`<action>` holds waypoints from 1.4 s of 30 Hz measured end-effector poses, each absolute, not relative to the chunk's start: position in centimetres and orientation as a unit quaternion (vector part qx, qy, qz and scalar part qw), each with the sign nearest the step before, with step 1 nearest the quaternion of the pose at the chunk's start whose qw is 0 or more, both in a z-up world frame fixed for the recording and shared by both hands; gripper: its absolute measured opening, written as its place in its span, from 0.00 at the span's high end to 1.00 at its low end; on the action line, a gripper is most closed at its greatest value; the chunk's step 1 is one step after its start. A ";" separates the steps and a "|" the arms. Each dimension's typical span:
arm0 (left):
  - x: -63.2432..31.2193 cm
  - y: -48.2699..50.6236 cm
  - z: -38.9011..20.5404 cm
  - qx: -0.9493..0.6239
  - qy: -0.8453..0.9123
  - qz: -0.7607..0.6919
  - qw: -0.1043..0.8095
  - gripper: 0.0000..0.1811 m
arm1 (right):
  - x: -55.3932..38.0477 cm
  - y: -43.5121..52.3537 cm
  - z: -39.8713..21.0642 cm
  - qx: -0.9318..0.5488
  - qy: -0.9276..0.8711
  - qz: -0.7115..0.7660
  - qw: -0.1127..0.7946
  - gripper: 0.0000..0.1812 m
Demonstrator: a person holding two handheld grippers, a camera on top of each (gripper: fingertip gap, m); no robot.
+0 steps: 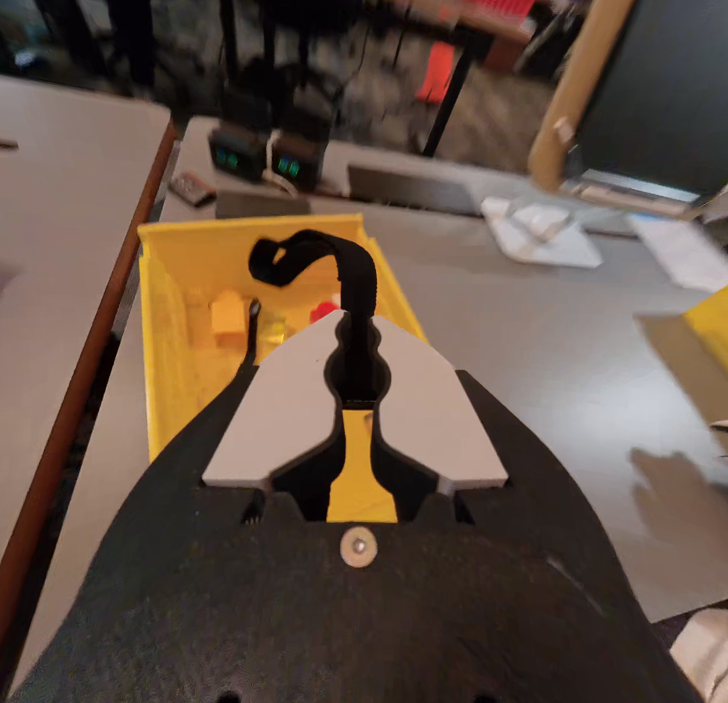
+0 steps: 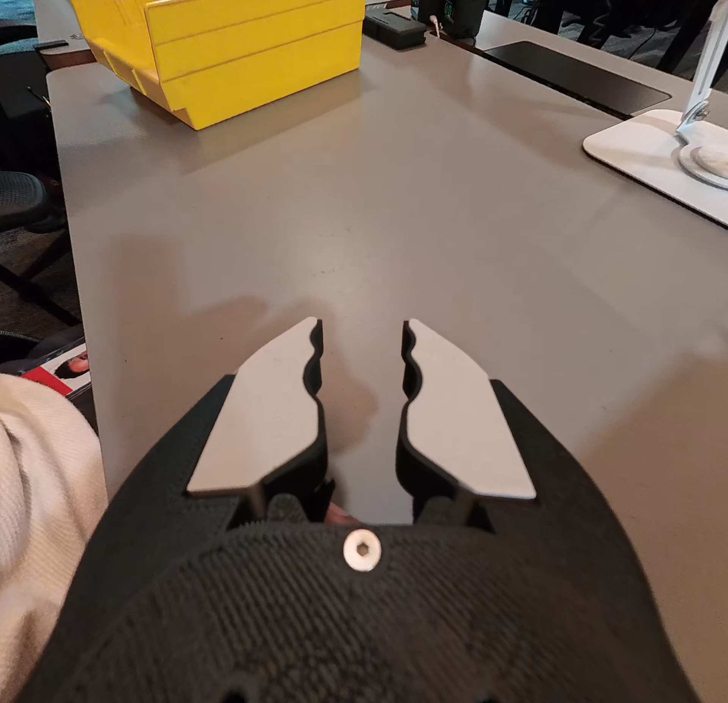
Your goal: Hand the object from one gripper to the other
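Black webbing strap [image 1: 356, 286] is pinched between the pale fingertips of the left gripper [image 1: 357, 317], rising past them and curling over to the left in a loop. It hangs above the yellow bin [image 1: 165, 329], which sits on the grey table [image 1: 532, 349]; inside the bin lie an orange block [image 1: 228, 315] and a red piece [image 1: 324, 310], both blurred. Right gripper [image 2: 362, 323] has its fingers spread apart with nothing between them, low over the table [image 2: 394, 211], well short of the yellow bin [image 2: 256, 46] beyond. A cream sleeve [image 2: 35, 487] shows at the left edge of the right wrist view.
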State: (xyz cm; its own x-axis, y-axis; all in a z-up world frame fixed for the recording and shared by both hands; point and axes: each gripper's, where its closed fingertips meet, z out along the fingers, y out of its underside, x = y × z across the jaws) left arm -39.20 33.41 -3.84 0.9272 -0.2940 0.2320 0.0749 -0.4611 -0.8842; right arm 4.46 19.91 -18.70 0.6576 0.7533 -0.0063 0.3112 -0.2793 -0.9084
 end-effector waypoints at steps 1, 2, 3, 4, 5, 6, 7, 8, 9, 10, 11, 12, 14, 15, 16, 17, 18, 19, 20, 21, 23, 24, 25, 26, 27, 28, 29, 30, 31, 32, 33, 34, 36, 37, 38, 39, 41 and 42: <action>-38.9 33.0 -2.6 -0.821 0.069 -0.192 0.534 0.96 | 4.4 19.9 -18.7 -0.767 -0.347 0.225 0.490 0.79; -38.6 32.7 -1.5 -0.809 0.073 -0.200 0.547 0.97 | 4.4 19.9 -18.7 -0.767 -0.348 0.225 0.490 0.79; -38.4 32.4 -0.8 -0.801 0.078 -0.201 0.558 0.97 | 4.4 19.8 -18.7 -0.767 -0.349 0.225 0.490 0.79; -38.2 32.2 -0.1 -0.794 0.086 -0.197 0.569 0.99 | 4.4 19.8 -18.7 -0.766 -0.350 0.225 0.490 0.79; -37.9 32.1 0.5 -0.785 0.093 -0.195 0.581 0.99 | 4.4 19.8 -18.7 -0.766 -0.350 0.225 0.490 0.79; -37.3 32.0 1.1 -0.775 0.102 -0.206 0.589 1.00 | 4.3 19.8 -18.7 -0.766 -0.351 0.226 0.490 0.79; -36.3 31.8 1.7 -0.763 0.116 -0.230 0.593 0.99 | 4.3 19.8 -18.7 -0.766 -0.351 0.226 0.489 0.79; -35.0 31.5 2.4 -0.746 0.131 -0.262 0.598 0.99 | 4.3 19.8 -18.7 -0.765 -0.351 0.226 0.490 0.79; -33.8 31.2 3.1 -0.728 0.142 -0.299 0.601 0.99 | 4.3 19.8 -18.7 -0.765 -0.350 0.227 0.490 0.79; -32.4 30.9 3.8 -0.709 0.154 -0.334 0.602 0.99 | 4.3 19.8 -18.7 -0.765 -0.349 0.229 0.490 0.79; -31.0 30.6 4.5 -0.692 0.172 -0.363 0.600 0.99 | 4.3 19.8 -18.5 -0.764 -0.347 0.232 0.492 0.79; -29.6 30.3 4.9 -0.679 0.191 -0.384 0.596 0.99 | 4.3 19.8 -18.4 -0.762 -0.345 0.236 0.495 0.80; -26.6 29.7 5.2 -0.666 0.232 -0.410 0.578 0.99 | 4.2 19.7 -17.7 -0.753 -0.342 0.249 0.504 0.80; -24.9 29.3 5.3 -0.658 0.255 -0.424 0.567 0.99 | 4.1 19.6 -17.2 -0.745 -0.340 0.257 0.513 0.80; -23.2 28.9 5.4 -0.650 0.276 -0.439 0.556 0.99 | 4.1 19.5 -16.5 -0.736 -0.336 0.267 0.523 0.80; -21.4 28.5 5.4 -0.643 0.293 -0.455 0.542 0.99 | 4.1 19.5 -15.9 -0.727 -0.330 0.276 0.535 0.80; -19.5 28.2 5.3 -0.636 0.308 -0.471 0.528 0.99 | 4.5 19.6 -15.1 -0.721 -0.319 0.276 0.550 0.80; -17.4 27.8 5.1 -0.629 0.322 -0.486 0.515 0.99 | 5.2 19.9 -14.1 -0.713 -0.298 0.265 0.577 0.81; -15.2 27.5 4.8 -0.622 0.333 -0.501 0.501 0.99 | 5.8 20.0 -13.0 -0.701 -0.278 0.257 0.605 0.82; -12.9 27.1 4.5 -0.611 0.343 -0.518 0.490 0.99 | 6.3 19.8 -11.9 -0.686 -0.264 0.259 0.626 0.82; -8.0 26.1 3.5 -0.584 0.361 -0.555 0.471 0.99 | 6.9 19.3 -10.1 -0.656 -0.247 0.269 0.660 0.82; -5.7 25.5 2.9 -0.572 0.366 -0.574 0.458 0.99 | 7.0 19.1 -9.4 -0.644 -0.242 0.277 0.671 0.82; -3.5 24.8 2.0 -0.564 0.373 -0.590 0.441 0.99 | 7.0 18.8 -8.9 -0.631 -0.240 0.292 0.677 0.82; -1.6 24.1 1.0 -0.558 0.379 -0.604 0.426 0.99 | 7.0 18.7 -8.7 -0.622 -0.236 0.313 0.678 0.82; -0.1 23.6 0.0 -0.553 0.379 -0.614 0.416 0.99 | 7.0 18.6 -8.6 -0.619 -0.226 0.337 0.672 0.80; 1.2 23.2 -0.8 -0.550 0.371 -0.625 0.411 0.99 | 7.0 18.7 -8.7 -0.619 -0.212 0.365 0.662 0.79; 2.2 22.8 -1.5 -0.544 0.359 -0.641 0.406 0.98 | 7.0 18.7 -8.8 -0.619 -0.198 0.393 0.651 0.78; 2.9 22.4 -1.9 -0.534 0.343 -0.662 0.400 0.98 | 7.1 18.8 -8.9 -0.617 -0.183 0.419 0.640 0.78; 3.5 22.1 -2.2 -0.526 0.324 -0.682 0.392 0.99 | 7.1 18.8 -8.9 -0.613 -0.168 0.440 0.634 0.78; 3.9 21.8 -2.6 -0.520 0.308 -0.698 0.385 0.99 | 7.0 18.8 -8.8 -0.607 -0.158 0.458 0.630 0.77; 4.4 21.5 -3.1 -0.517 0.296 -0.707 0.380 0.99 | 6.8 18.7 -8.6 -0.601 -0.152 0.470 0.628 0.77; 4.8 21.2 -3.6 -0.517 0.291 -0.713 0.373 0.99 | 6.6 18.6 -8.6 -0.601 -0.150 0.474 0.626 0.77; 5.7 20.3 -4.5 -0.516 0.292 -0.718 0.363 0.99 | 6.2 18.5 -8.7 -0.602 -0.158 0.468 0.628 0.78; 6.0 20.0 -4.8 -0.518 0.291 -0.720 0.360 0.99 | 5.9 18.4 -8.7 -0.602 -0.166 0.466 0.627 0.78; 6.2 19.8 -4.9 -0.516 0.288 -0.723 0.358 0.99 | 5.7 18.3 -8.8 -0.604 -0.173 0.464 0.625 0.79; 6.4 19.5 -5.0 -0.513 0.286 -0.728 0.354 0.99 | 5.5 18.2 -8.8 -0.603 -0.178 0.463 0.625 0.80; 6.7 19.0 -5.1 -0.507 0.284 -0.732 0.356 0.99 | 5.3 18.0 -8.8 -0.599 -0.181 0.468 0.624 0.82; 6.8 18.7 -5.2 -0.506 0.290 -0.730 0.357 0.99 | 5.2 17.9 -8.7 -0.594 -0.182 0.477 0.622 0.83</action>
